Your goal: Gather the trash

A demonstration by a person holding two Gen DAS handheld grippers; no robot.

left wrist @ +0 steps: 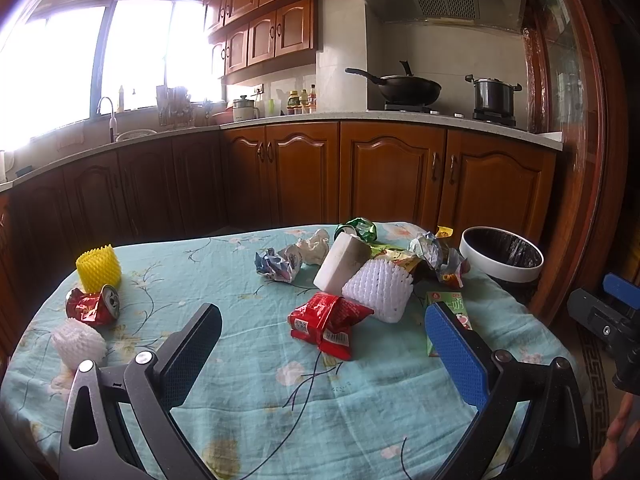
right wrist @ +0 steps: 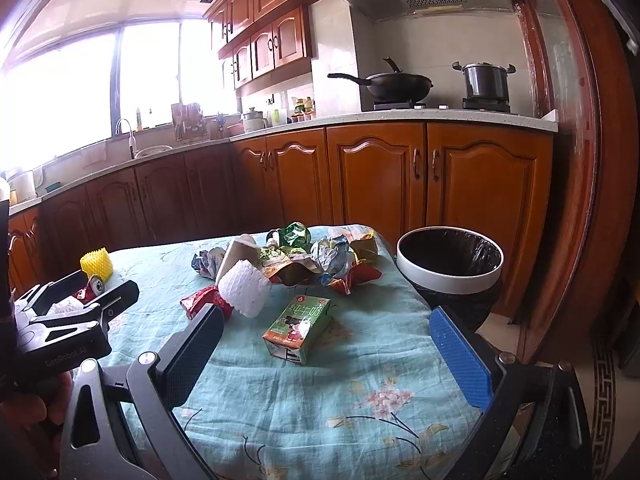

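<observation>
you're at the start of a pick: both claws, left claw [left wrist: 322,344] and right claw [right wrist: 326,346], gape wide and empty over the surface [right wrist: 280,392], so next close the right claw on the green milk carton [right wrist: 298,330] lying just ahead, near the lined trash bin [right wrist: 450,280].

Bare tablecloth [right wrist: 320,400] is lying open on the near side of the green milk carton [right wrist: 298,330]. Behind the carton, a white foam net [right wrist: 246,290], red wrapper [left wrist: 326,322] and crumpled packets are crowding the way. Right of the carton, the bin [right wrist: 450,276] is standing open-mouthed and unobstructed.
</observation>
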